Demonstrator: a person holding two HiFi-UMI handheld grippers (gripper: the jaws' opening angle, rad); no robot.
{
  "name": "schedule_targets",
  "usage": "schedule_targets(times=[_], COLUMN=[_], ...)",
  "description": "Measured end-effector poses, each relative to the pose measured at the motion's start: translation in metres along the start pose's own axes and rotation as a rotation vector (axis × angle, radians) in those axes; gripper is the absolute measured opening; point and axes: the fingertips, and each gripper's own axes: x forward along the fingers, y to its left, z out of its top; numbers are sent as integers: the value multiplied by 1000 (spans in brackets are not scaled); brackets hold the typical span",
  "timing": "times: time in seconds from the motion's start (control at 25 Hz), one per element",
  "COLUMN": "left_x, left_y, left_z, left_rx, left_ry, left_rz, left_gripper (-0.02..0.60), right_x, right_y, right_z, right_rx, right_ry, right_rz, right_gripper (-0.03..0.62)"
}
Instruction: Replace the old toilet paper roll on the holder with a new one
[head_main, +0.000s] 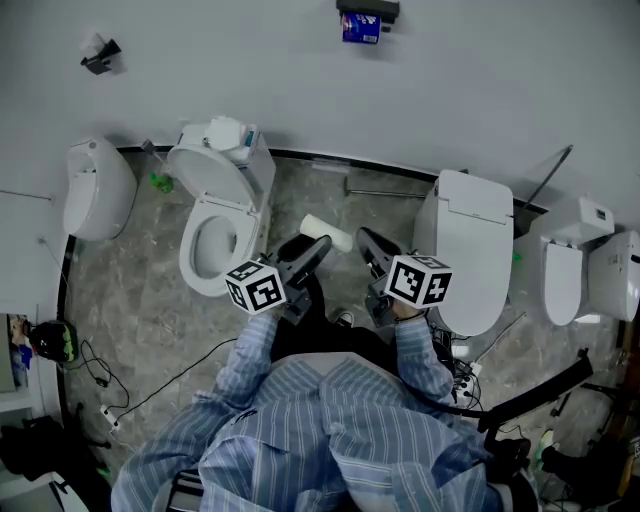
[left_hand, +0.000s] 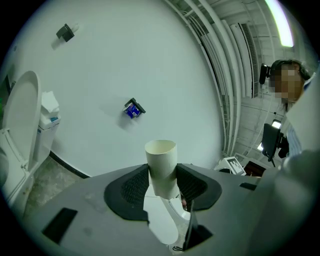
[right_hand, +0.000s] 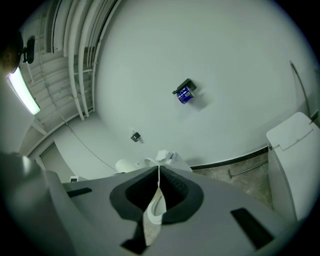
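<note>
A pale cardboard tube (left_hand: 161, 167) stands upright between the pads of my left gripper (left_hand: 162, 176), which is shut on it. In the head view the tube (head_main: 330, 232) sticks out past my left gripper (head_main: 316, 246), above the floor between two toilets. My right gripper (right_hand: 159, 172) has its jaws together with nothing between them; it (head_main: 368, 244) is held level with the left one, a little to its right. On the white wall ahead hangs a small dark bracket with a blue item (head_main: 362, 22) (left_hand: 133, 109) (right_hand: 185, 93), well away from both grippers.
An open-lidded toilet (head_main: 215, 235) stands at the left and a closed one (head_main: 478, 250) at the right, with further fixtures (head_main: 95, 188) (head_main: 565, 272) beyond each. A second small dark bracket (head_main: 100, 52) is on the wall at the left. Cables (head_main: 110, 400) trail on the floor.
</note>
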Motion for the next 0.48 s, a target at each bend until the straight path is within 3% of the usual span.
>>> schedule_targets(times=[0.48], left_x=[-11], left_y=[-4], left_z=[2], left_rx=[15], left_ry=[-13], left_rz=[-8], left_gripper=[173], right_x=[-2], right_y=[4], right_z=[-2], right_rx=[-28], right_ry=[-4], right_rz=[-15], right_gripper=[15])
